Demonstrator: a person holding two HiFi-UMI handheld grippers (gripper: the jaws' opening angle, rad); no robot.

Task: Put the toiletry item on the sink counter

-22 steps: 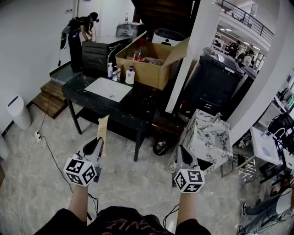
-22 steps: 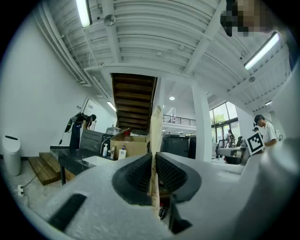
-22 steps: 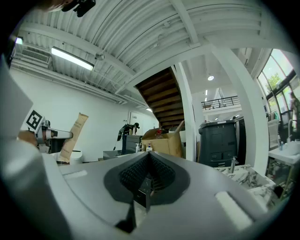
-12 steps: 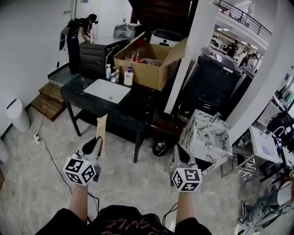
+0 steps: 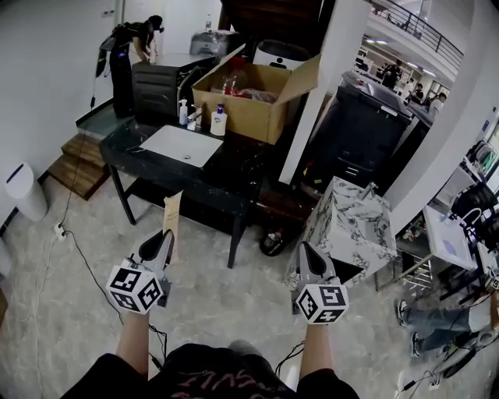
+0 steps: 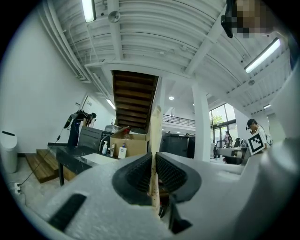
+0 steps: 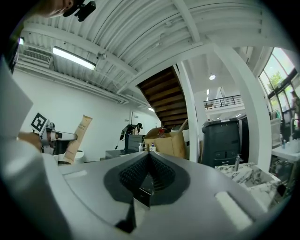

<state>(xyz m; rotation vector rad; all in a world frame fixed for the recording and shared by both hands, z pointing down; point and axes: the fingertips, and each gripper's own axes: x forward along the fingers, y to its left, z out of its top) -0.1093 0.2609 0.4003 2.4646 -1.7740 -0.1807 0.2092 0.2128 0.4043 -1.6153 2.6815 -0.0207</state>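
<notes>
Pinching a flat tan toiletry tube (image 5: 173, 214) upright: left gripper (image 5: 164, 238) | right gripper (image 5: 309, 255): jaws pressed together, empty | tube's print unreadable

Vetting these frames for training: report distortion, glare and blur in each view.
Head view: fisheye bends the white pillar, lighting even, sink counter sharp. Left gripper view: black vignetted corners, ceiling light blown out. Right gripper view: same vignette, strip light glaring, near jaws soft.

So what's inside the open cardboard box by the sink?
A red item and some crumpled pale material show above the rim of the cardboard box. The box walls hide everything lower down.
</notes>
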